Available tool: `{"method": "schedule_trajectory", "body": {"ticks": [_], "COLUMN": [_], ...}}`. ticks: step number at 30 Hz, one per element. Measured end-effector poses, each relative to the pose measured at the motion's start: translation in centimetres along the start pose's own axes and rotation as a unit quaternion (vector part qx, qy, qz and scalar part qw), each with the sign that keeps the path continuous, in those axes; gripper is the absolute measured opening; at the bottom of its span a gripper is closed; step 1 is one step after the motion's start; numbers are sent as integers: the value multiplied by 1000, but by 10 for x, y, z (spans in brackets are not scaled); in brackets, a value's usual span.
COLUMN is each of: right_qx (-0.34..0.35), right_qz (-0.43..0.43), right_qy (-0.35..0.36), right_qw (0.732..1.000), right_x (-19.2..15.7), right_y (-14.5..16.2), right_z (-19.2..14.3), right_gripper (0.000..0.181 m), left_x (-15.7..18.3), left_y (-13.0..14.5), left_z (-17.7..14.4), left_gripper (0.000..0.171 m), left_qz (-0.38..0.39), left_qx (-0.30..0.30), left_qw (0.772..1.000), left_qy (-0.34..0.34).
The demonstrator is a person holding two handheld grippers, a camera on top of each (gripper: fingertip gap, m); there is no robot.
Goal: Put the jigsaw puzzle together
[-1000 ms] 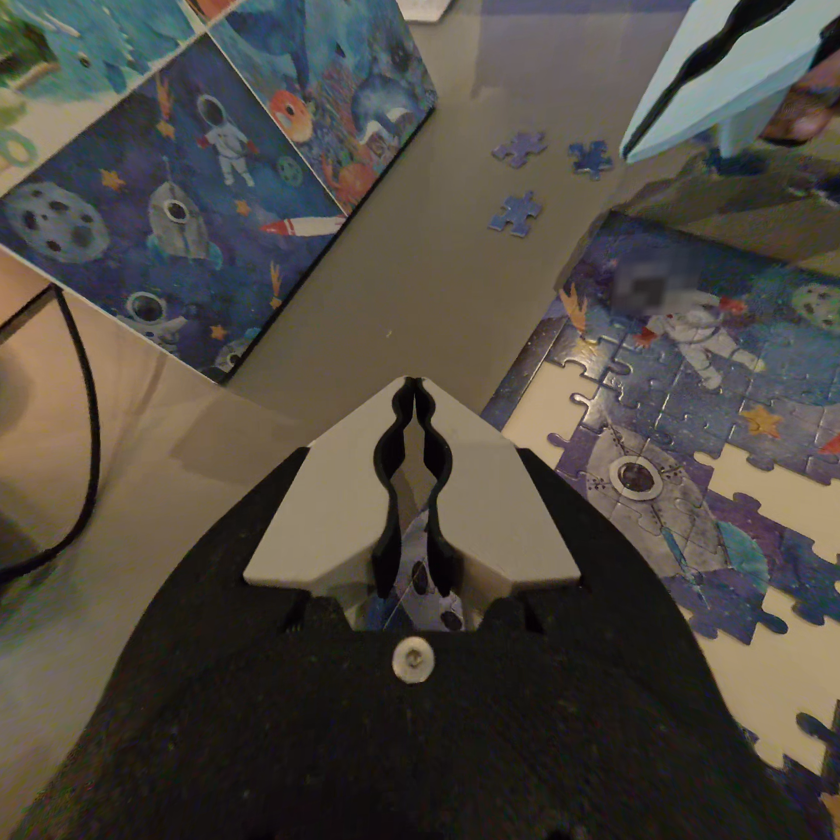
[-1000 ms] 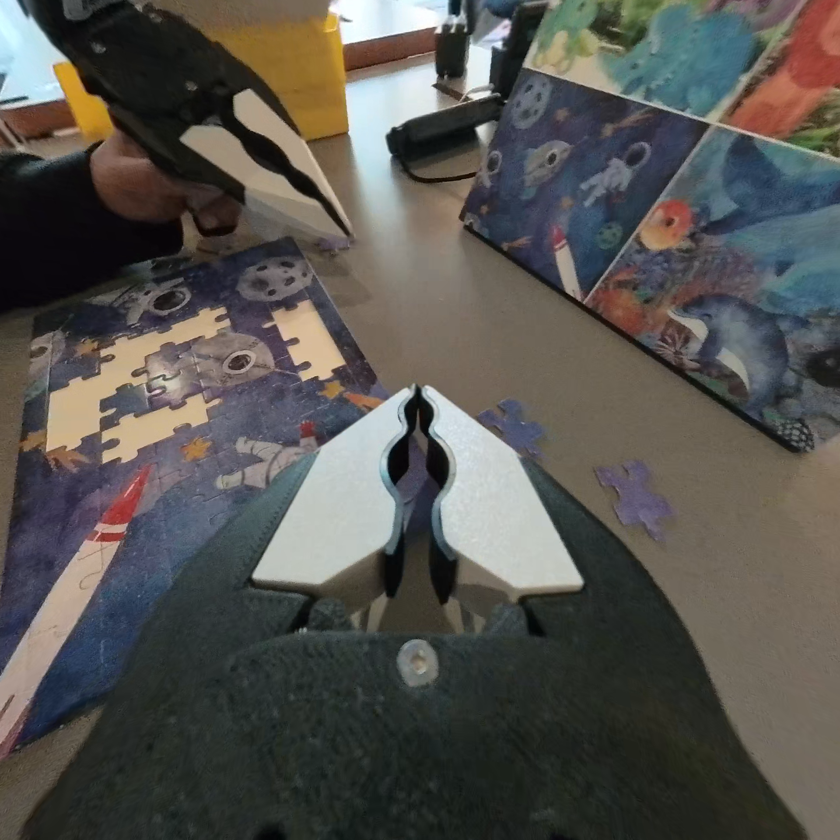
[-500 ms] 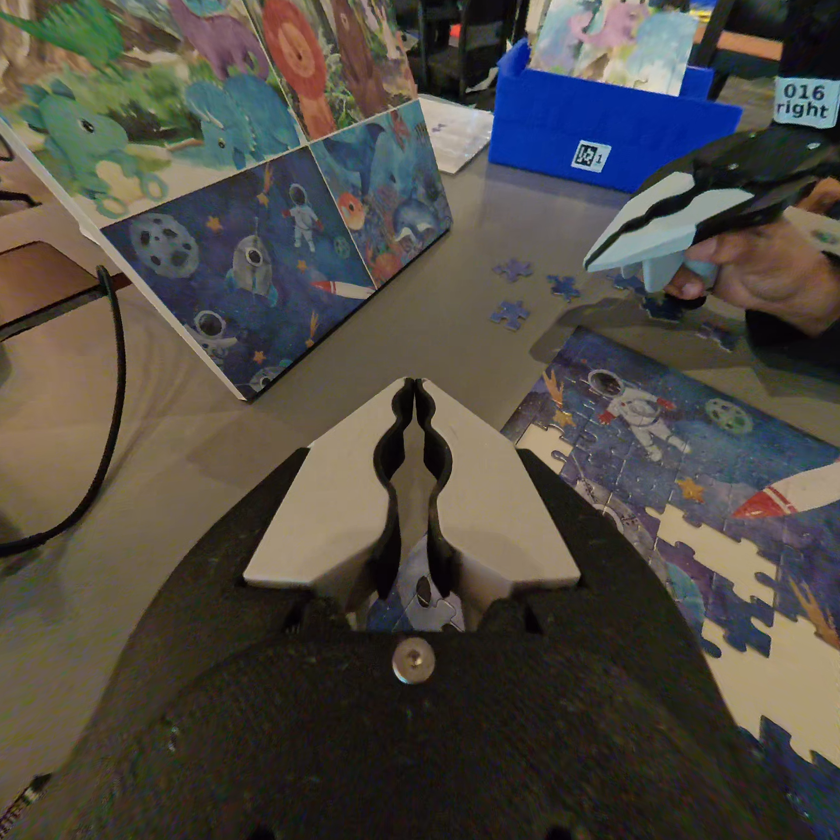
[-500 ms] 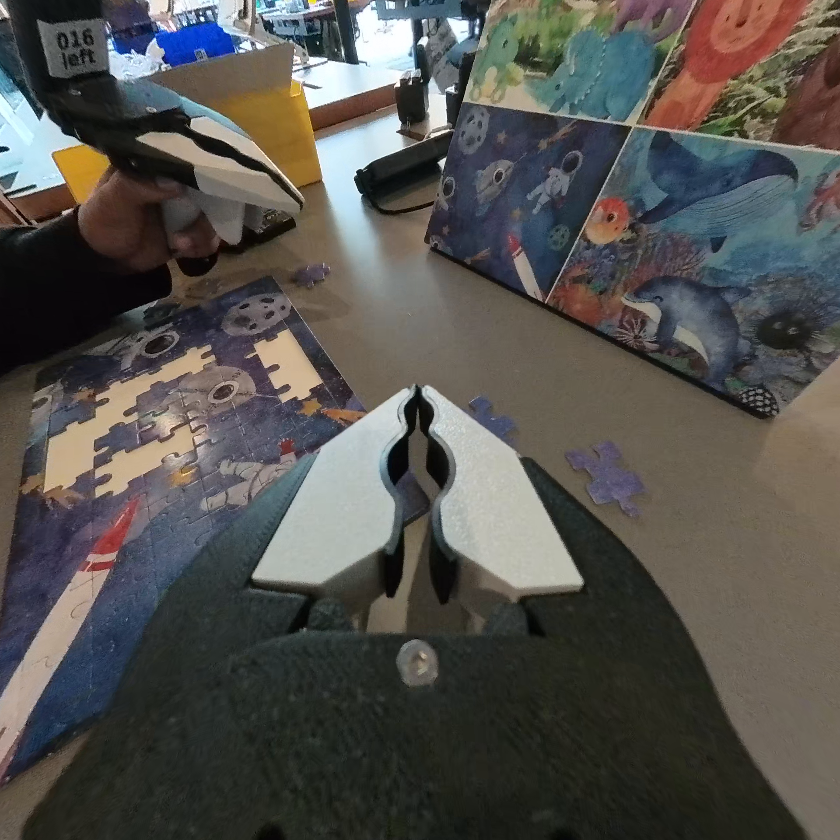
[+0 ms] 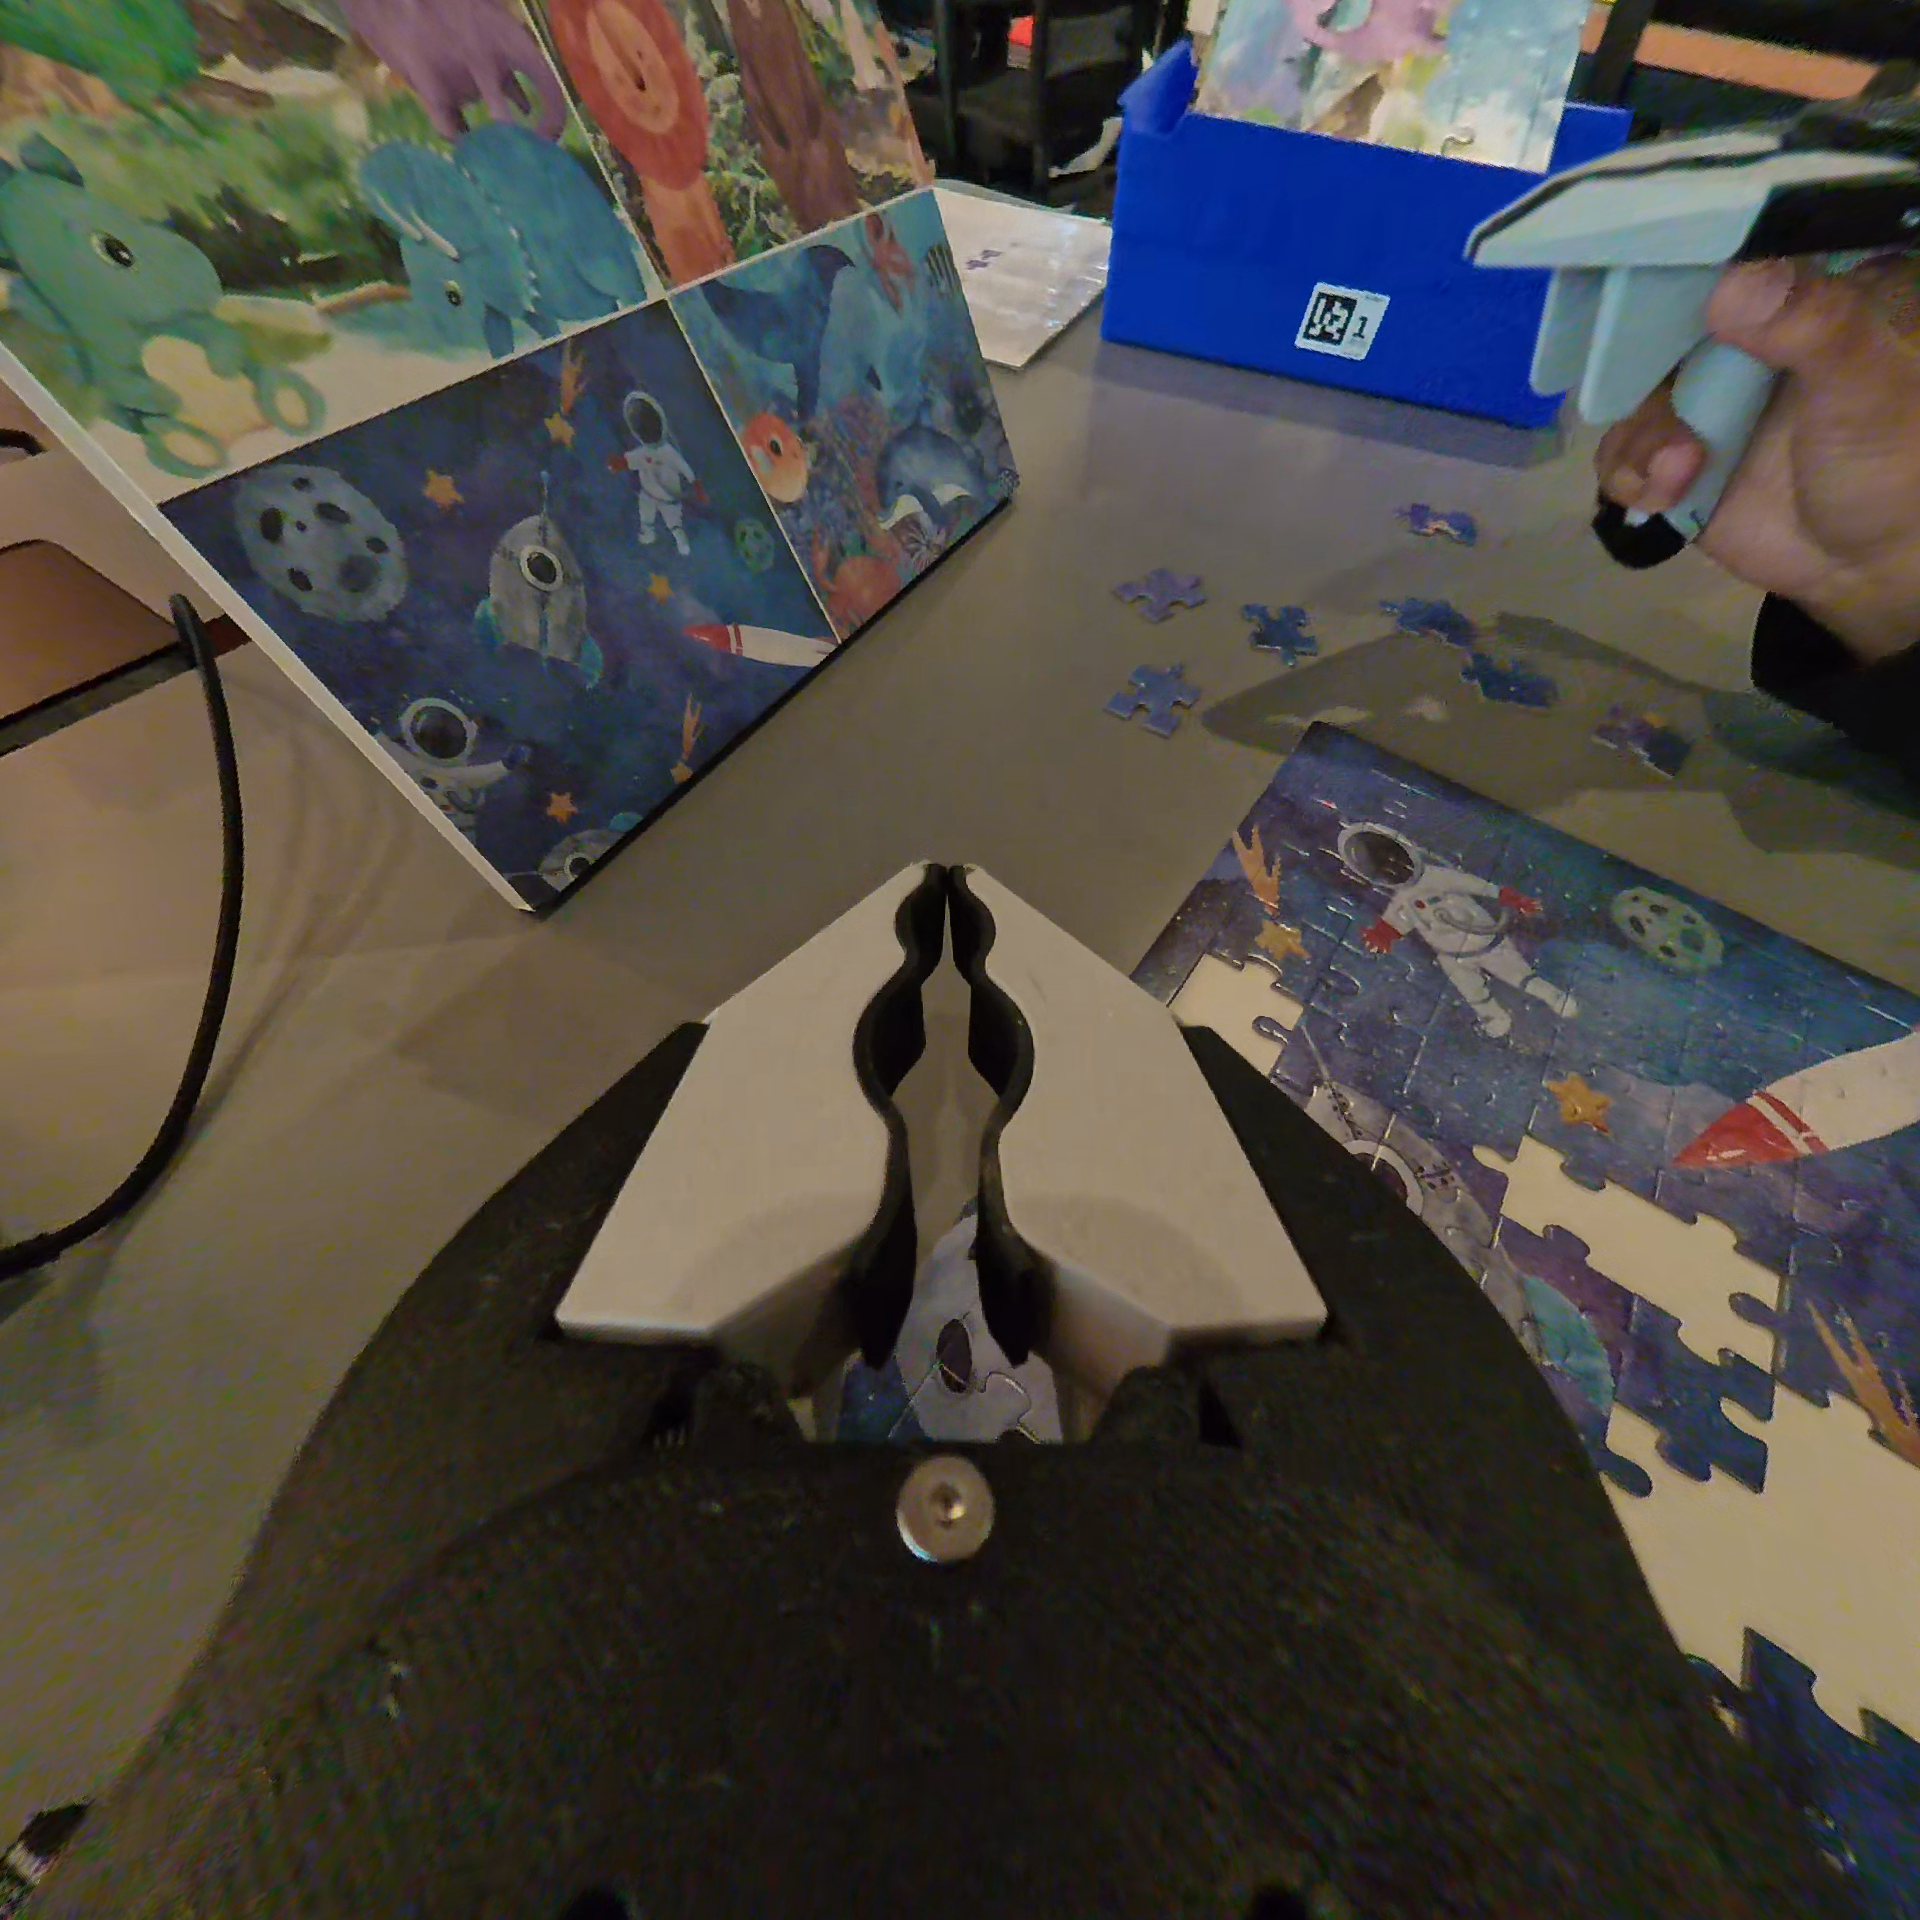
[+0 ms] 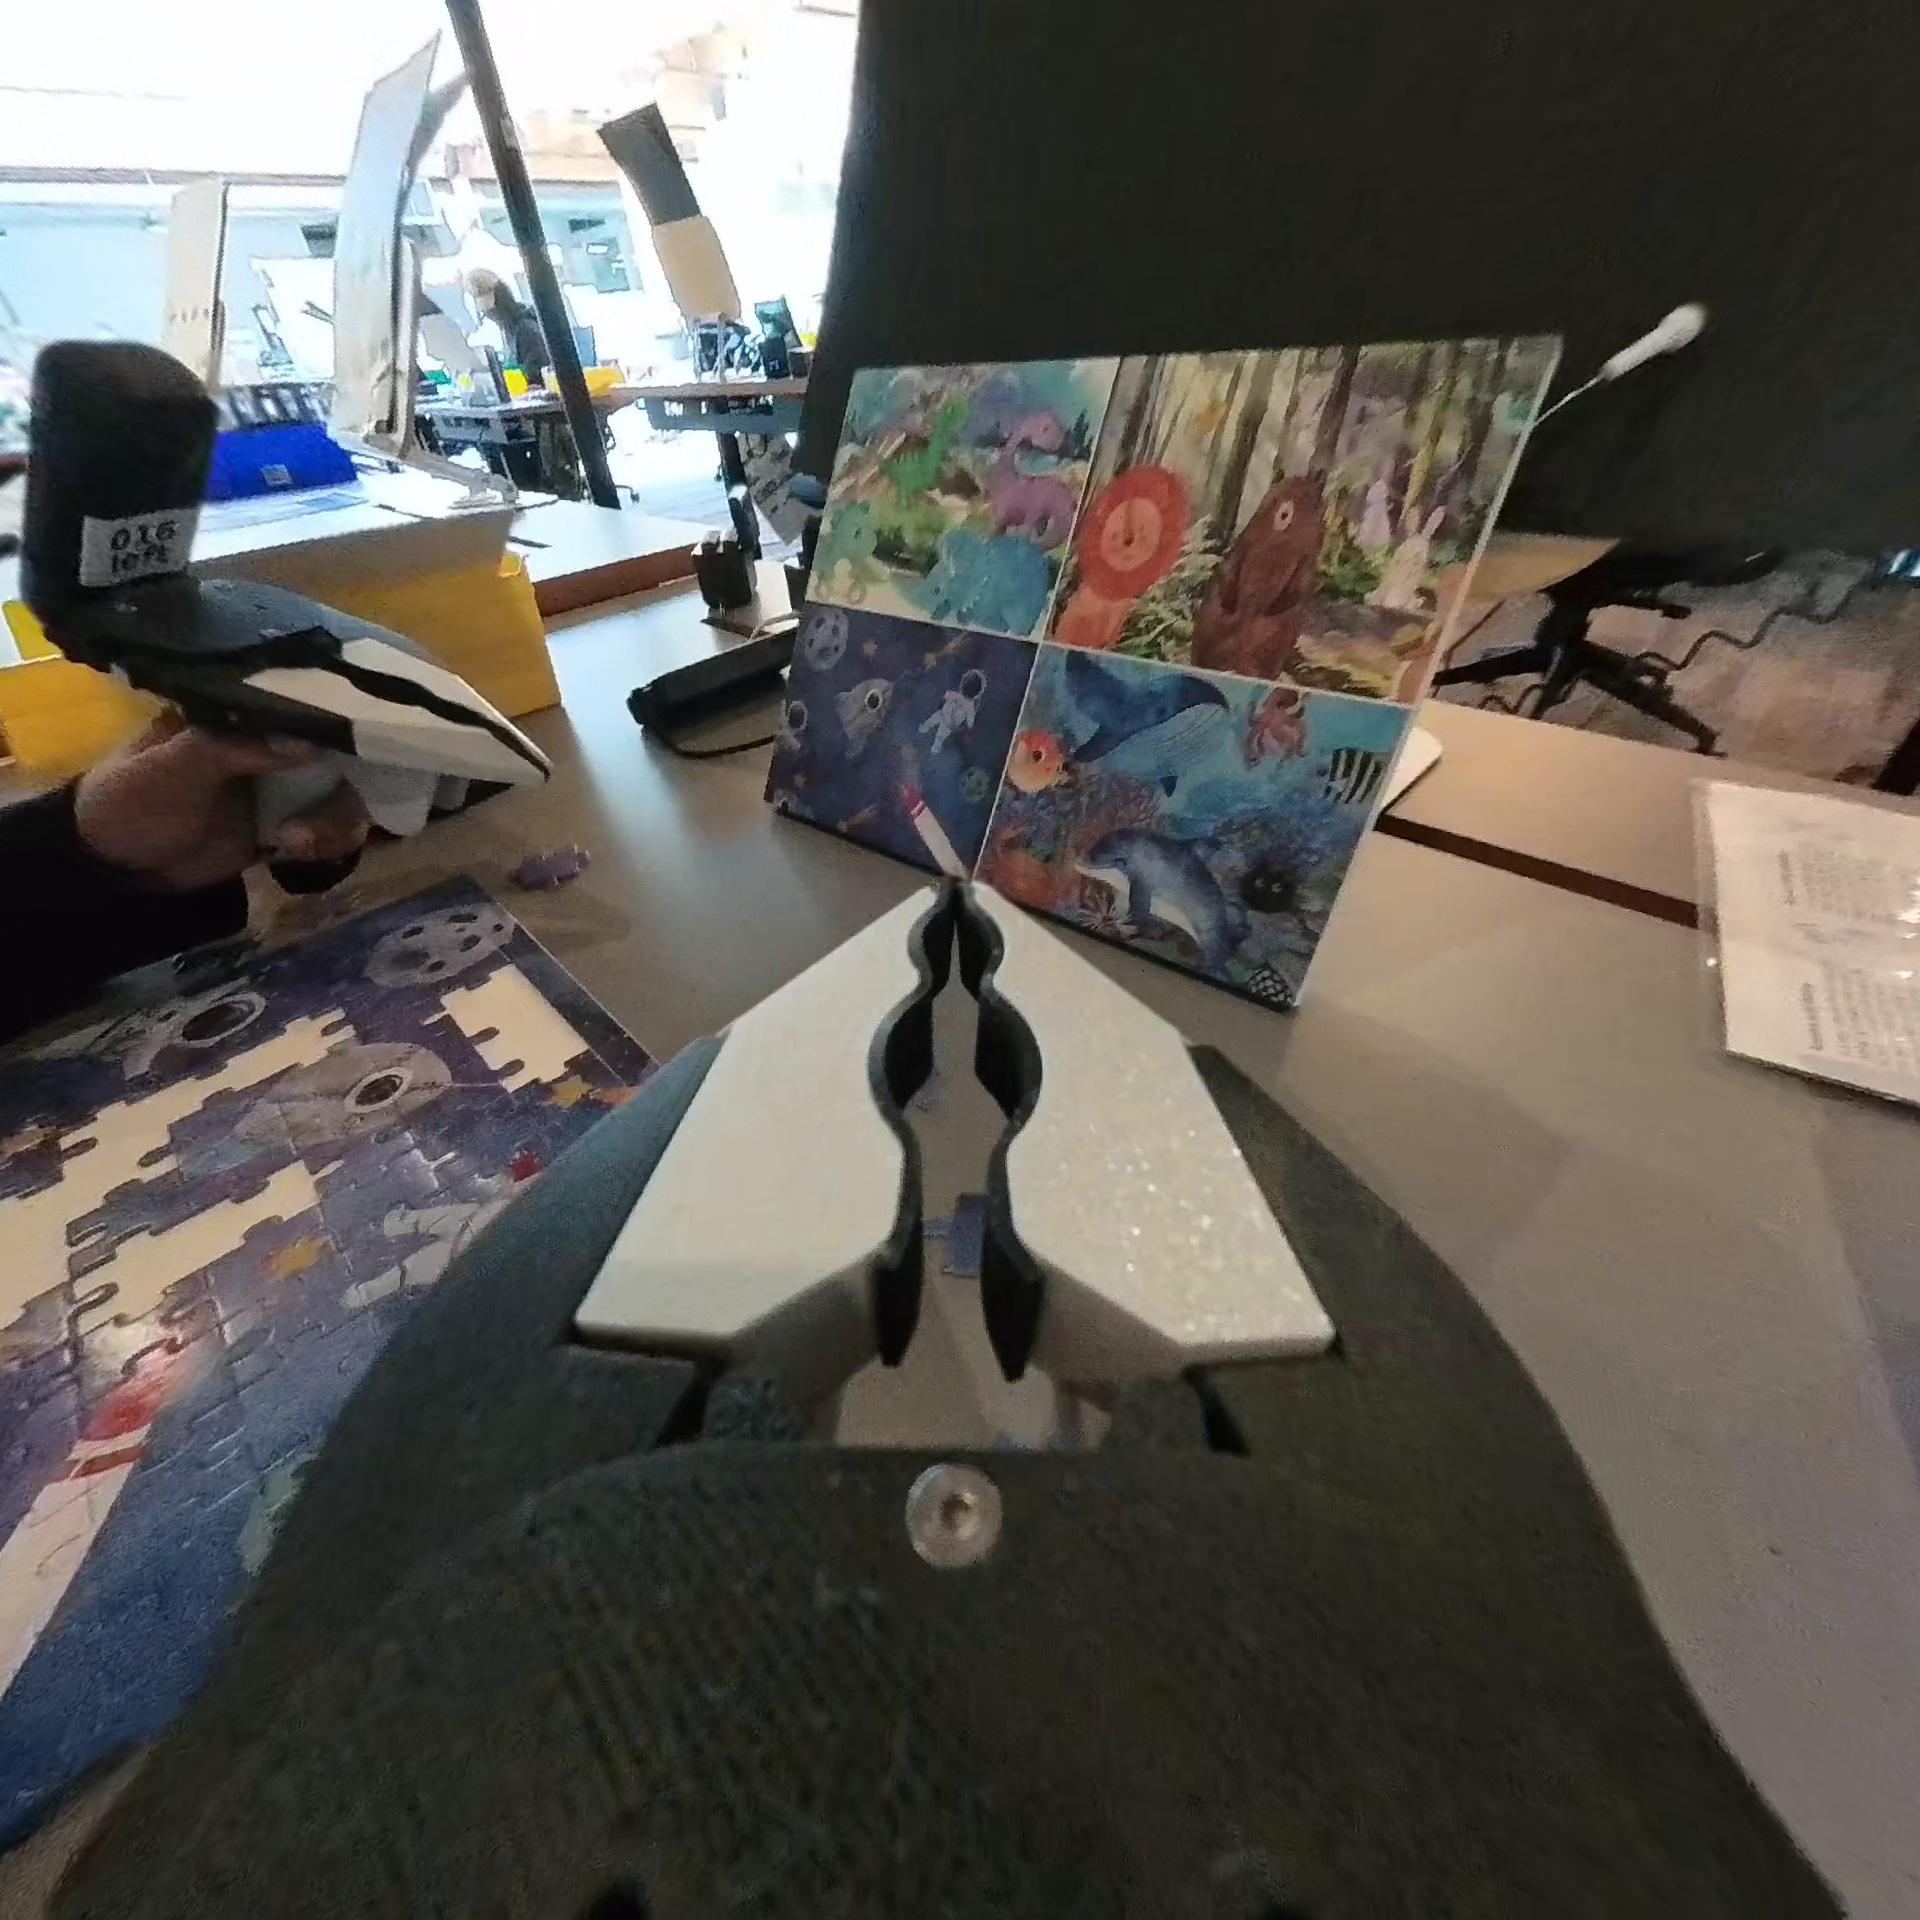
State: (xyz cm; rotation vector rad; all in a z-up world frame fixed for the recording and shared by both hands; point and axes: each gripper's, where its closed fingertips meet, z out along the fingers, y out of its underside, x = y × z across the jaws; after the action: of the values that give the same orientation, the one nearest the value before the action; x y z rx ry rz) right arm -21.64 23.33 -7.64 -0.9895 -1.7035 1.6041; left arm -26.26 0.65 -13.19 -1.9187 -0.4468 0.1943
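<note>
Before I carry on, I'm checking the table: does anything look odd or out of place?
Nothing is damaged or spilled. The space puzzle has bare gaps, and loose pieces lie scattered on the grey table beyond it, unplaced.

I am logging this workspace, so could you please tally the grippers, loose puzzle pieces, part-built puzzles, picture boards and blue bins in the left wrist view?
Grippers: 2 (left gripper, right gripper)
Loose puzzle pieces: 7
Part-built puzzle: 1
Picture board: 1
Blue bin: 1
Total: 12
</note>
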Motion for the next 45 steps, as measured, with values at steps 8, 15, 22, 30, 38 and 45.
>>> {"method": "schedule_trajectory", "body": {"ticks": [8, 15, 22, 30, 38, 45], "right_qx": [-10, -3, 5, -24, -27, -30], "right_qz": [-16, -10, 10, -34, -35, -32], "right_qy": [-10, -23, -39, -31, -39, -43], "right_qw": [1000, 1000, 999, 999, 998, 998], "right_x": [-10, -16, -20, -26, -31, -32], "right_y": [4, 2, -1, 7, 8, 10], "right_z": [5, 6, 5, 11, 13, 14], "right_gripper": [0, 0, 0, 0, 0, 1], "left_x": [5, 14, 17, 19, 22, 22], "left_y": [-2, -1, 2, 4, 7, 7], "left_z": [1, 3, 6, 8, 10, 10], "left_gripper": [0, 0, 0, 0, 0, 0], "left_qz": [8, 21, 24, 24, 30, 28], "left_qx": [1, -4, -10, -16, -22, -22], "left_qw": [1000, 1000, 1000, 999, 999, 999], "left_qy": [3, 11, 16, 22, 24, 25]}}
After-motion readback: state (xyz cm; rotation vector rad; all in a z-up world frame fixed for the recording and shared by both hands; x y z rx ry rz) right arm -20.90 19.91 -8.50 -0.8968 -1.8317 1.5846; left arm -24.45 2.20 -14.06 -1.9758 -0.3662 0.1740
